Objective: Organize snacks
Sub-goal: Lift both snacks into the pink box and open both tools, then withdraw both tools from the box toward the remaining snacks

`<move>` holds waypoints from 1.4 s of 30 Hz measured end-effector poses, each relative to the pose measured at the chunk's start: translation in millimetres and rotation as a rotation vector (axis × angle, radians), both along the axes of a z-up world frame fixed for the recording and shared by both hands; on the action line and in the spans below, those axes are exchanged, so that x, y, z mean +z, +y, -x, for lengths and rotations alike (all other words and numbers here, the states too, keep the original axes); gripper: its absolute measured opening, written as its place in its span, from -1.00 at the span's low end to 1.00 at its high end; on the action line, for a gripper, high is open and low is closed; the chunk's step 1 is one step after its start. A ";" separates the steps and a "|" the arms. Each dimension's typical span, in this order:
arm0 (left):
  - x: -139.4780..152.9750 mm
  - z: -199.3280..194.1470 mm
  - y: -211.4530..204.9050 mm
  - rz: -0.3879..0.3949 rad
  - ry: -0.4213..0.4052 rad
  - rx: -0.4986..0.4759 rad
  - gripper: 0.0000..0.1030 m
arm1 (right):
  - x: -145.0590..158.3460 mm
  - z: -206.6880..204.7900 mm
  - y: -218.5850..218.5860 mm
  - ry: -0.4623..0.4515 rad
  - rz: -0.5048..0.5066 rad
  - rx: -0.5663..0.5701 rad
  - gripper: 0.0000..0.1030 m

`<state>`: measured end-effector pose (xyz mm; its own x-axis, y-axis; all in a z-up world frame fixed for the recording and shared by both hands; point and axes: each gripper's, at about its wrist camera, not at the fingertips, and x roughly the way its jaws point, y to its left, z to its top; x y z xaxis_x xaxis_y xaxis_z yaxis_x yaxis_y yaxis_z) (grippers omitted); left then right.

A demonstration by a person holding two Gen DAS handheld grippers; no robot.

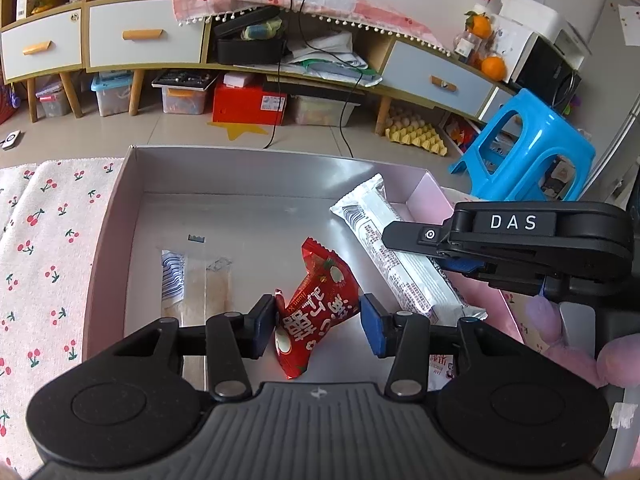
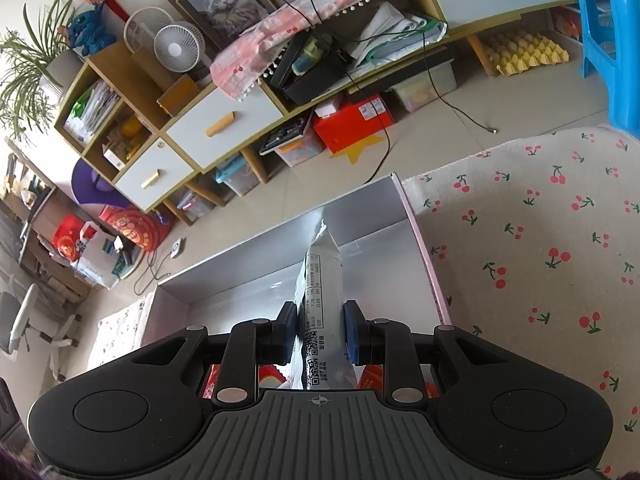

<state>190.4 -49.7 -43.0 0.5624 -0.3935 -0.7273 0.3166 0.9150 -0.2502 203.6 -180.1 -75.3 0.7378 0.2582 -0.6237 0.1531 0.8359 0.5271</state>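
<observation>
A shallow box (image 1: pixel 240 216) with a silvery inside and pink walls lies on a cherry-print cloth. Over its near part my left gripper (image 1: pixel 318 326) is shut on a puffy red snack packet (image 1: pixel 320 300), which stands tilted between the pads. My right gripper (image 1: pixel 432 254) reaches in from the right. It is shut on a long white snack packet (image 1: pixel 404 276), whose far end leans on the box's right wall. In the right wrist view the white packet (image 2: pixel 322 280) runs forward between the right gripper's (image 2: pixel 320 332) pads into the box (image 2: pixel 380 264).
Two clear flat packets (image 1: pixel 196 288) lie on the box floor at the left. The cherry-print cloth (image 2: pixel 540 240) spreads on both sides of the box. A blue stool (image 1: pixel 528 148) stands beyond it on the right, and a low cabinet (image 1: pixel 144 36) lines the far wall.
</observation>
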 end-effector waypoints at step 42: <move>60.8 125.3 53.7 -0.170 0.006 0.119 0.99 | 78.8 157.6 42.7 0.068 0.182 0.035 0.82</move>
